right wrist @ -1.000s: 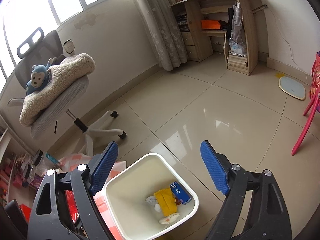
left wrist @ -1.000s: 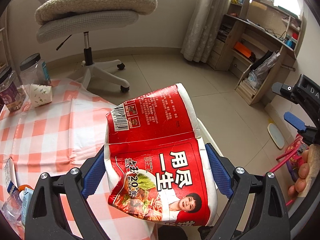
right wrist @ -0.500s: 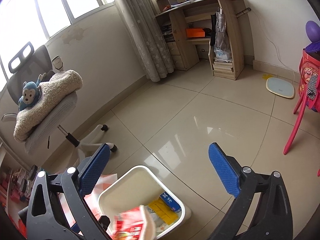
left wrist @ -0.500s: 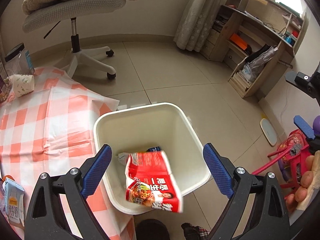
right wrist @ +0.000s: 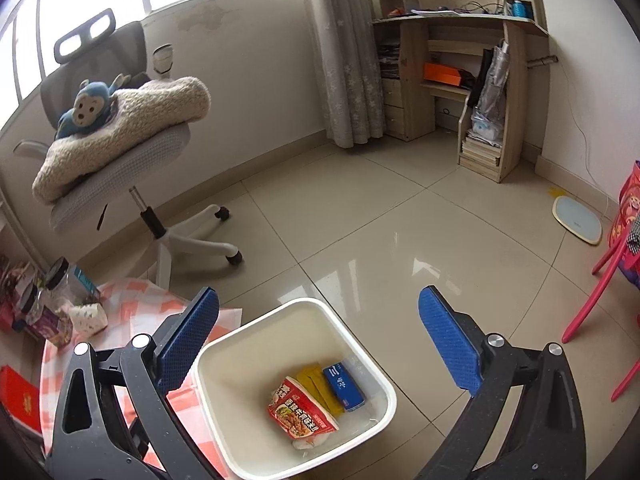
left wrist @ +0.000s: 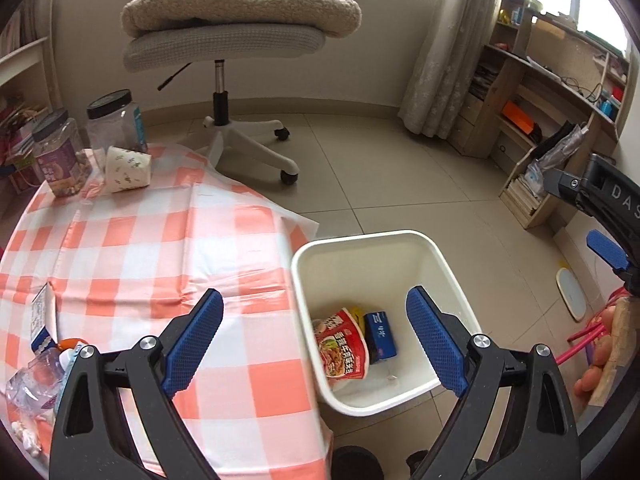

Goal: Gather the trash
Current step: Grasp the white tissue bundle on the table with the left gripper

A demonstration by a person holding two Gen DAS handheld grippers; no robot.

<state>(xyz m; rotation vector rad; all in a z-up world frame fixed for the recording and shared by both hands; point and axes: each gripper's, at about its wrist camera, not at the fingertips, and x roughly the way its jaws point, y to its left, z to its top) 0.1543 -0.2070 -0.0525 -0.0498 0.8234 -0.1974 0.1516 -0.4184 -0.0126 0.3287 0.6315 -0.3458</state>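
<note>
A white trash bin stands on the floor beside the checked table. Inside it lie a red noodle wrapper, a blue box and a yellow packet. My left gripper hangs open above the table edge and the bin, with nothing between its fingers. Over the bin my right gripper is open and empty too. On the table's near left lie a crushed plastic bottle and a small carton.
Two black-lidded jars and a paper cup stand at the table's far side. An office chair piled with a blanket is behind. A wooden desk with shelves, a scale and a red stool stand to the right.
The red noodle wrapper left my left gripper, fell and now lies in the bin. The left gripper opened and shifted left over the table edge. The right gripper's fingers spread wider.
</note>
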